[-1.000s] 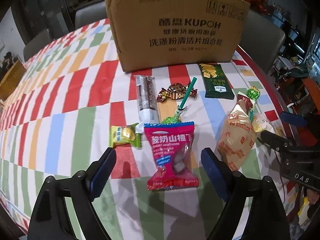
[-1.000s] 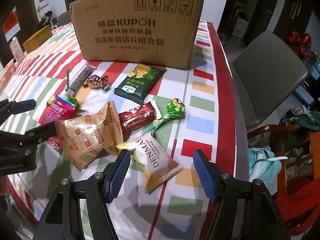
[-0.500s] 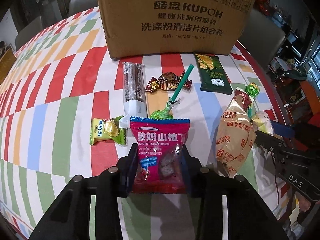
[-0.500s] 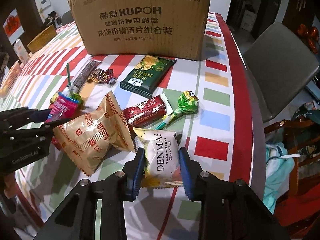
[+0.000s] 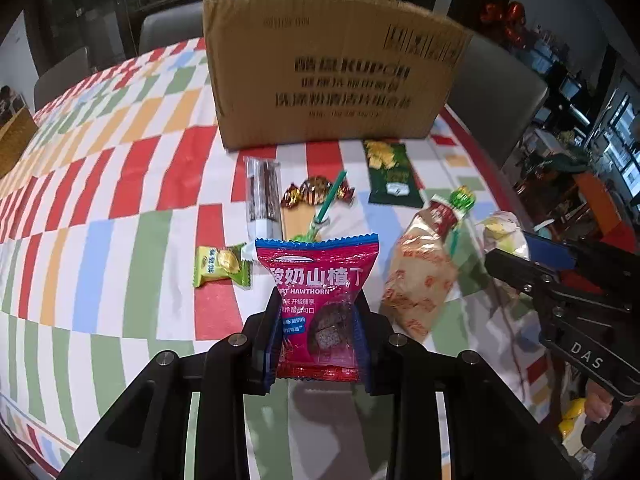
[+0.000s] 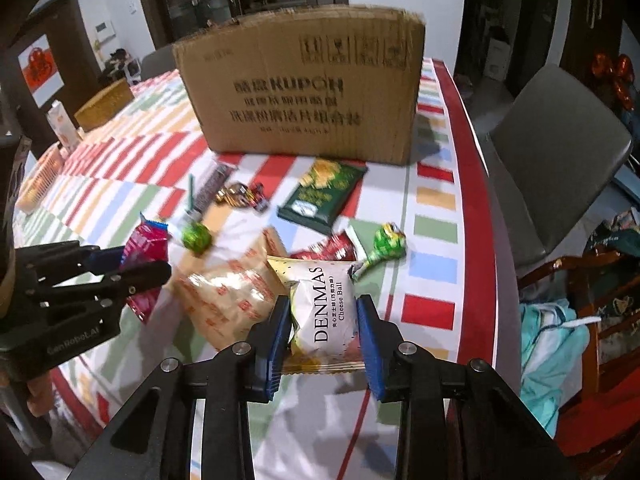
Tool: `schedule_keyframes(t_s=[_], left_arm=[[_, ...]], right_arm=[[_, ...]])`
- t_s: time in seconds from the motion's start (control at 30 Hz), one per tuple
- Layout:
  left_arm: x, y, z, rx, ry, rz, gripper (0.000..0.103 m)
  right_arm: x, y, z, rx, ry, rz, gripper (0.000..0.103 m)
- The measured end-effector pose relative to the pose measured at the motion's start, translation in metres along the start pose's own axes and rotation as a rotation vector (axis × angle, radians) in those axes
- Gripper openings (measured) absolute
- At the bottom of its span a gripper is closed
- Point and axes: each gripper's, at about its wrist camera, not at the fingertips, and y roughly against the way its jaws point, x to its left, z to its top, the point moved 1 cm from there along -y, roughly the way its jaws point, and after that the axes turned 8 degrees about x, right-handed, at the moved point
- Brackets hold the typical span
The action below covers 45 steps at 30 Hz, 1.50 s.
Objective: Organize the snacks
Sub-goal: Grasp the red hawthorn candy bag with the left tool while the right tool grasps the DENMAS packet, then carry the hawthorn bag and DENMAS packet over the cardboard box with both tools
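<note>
My left gripper (image 5: 318, 332) is shut on a pink hawthorn snack packet (image 5: 318, 280) and holds it lifted above the tablecloth. My right gripper (image 6: 324, 336) is shut on a white Denmas cheese ball packet (image 6: 326, 310), also lifted. A brown cardboard box (image 5: 332, 88) stands at the back of the table; it also shows in the right wrist view (image 6: 308, 92). Loose snacks lie in front of it: a beige biscuit bag (image 5: 420, 280), a dark green packet (image 6: 322, 196), a green lollipop (image 6: 386, 244), a red bar (image 6: 332, 250), a small green candy (image 5: 220, 266).
A long dark bar (image 5: 262, 196), a gold-wrapped candy (image 5: 316, 194) and a lollipop with a green stick (image 5: 326, 212) lie mid-table. The table's red edge (image 6: 476, 200) runs along the right, with a grey chair (image 6: 560, 160) beyond. A basket (image 6: 104, 102) sits far left.
Both grippers closed on their packets, the left on the hawthorn packet, the right on the cheese ball packet, and have now raised them off the table.
</note>
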Motion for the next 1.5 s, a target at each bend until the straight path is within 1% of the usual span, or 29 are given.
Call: schedule_keyframes(t_s=[0.23,0.57,0.83,1.03,1.17,1.3,1.5], left_arm=[[-0.002,0.032,0.006,-0.075,0.001,-0.019,0.031],[-0.001,0.073,0.024,-0.199,-0.017,-0.004,0.031],[0.001,0.106,0.047,-0.311,-0.035,0.013,0.031],[0.008,0.127,0.075,-0.384,-0.044,0.028,0.031],[0.014,0.137,0.092,-0.416,-0.038,0.029,0.031],[0.019,0.147,0.111,-0.438,-0.034,0.014,0.031],[0.026,0.151,0.142,-0.442,-0.033,0.000,0.031]], right_arm=[[0.007,0.025,0.010,-0.071,0.019,0.026,0.034],[0.015,0.053,0.033,-0.178,0.031,0.031,0.034],[0.019,0.084,0.060,-0.289,0.042,0.033,0.034],[0.021,0.101,0.087,-0.360,0.034,0.049,0.034],[0.025,0.111,0.104,-0.408,0.042,0.034,0.034],[0.029,0.122,0.123,-0.450,0.053,0.026,0.034],[0.026,0.124,0.155,-0.454,0.053,0.030,0.034]])
